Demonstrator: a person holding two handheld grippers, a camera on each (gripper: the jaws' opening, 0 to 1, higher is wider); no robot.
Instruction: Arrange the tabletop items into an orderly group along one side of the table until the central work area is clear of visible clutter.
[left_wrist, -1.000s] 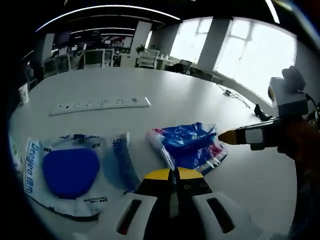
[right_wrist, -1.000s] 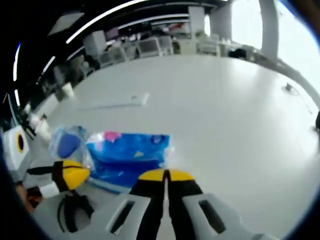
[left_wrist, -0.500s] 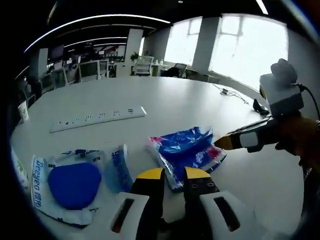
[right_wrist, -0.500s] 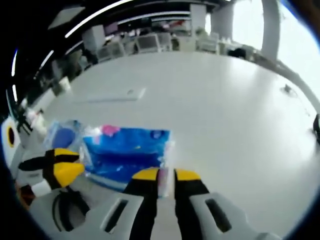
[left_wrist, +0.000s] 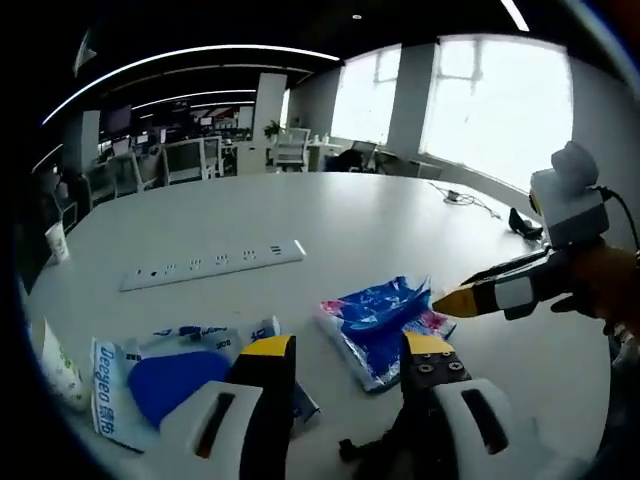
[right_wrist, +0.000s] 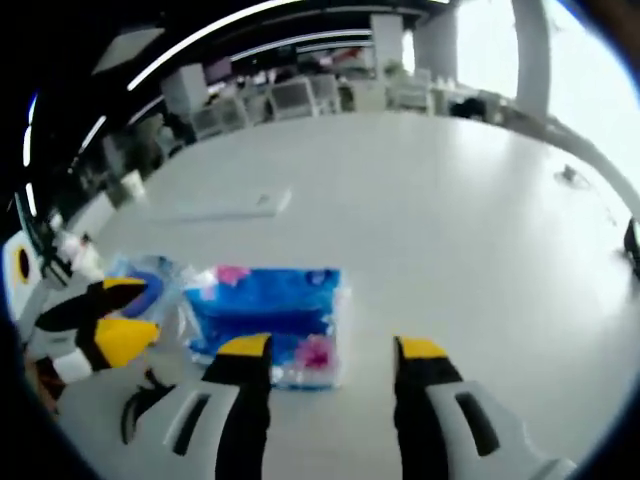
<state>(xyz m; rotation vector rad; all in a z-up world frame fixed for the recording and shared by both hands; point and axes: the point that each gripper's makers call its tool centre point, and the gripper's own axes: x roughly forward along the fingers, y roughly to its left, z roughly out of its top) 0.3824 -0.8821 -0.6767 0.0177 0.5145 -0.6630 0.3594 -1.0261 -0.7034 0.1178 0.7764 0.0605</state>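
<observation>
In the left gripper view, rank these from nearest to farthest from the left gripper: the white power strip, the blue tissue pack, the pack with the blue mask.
1. Mask pack, against the left gripper's left jaw.
2. Blue tissue pack, just ahead, by the right jaw; nearly as close.
3. White power strip, farther out across the table, to the left.

Both claws now spread wide, up from pressed together a second ago and a narrow gap half a second ago. Left claw (left_wrist: 345, 350) gapes above the bench, empty. Right claw (right_wrist: 333, 347) likewise parted, with the blue crinkled packet (right_wrist: 265, 320) now lying flatter and squarer, just beyond its left jaw.
</observation>
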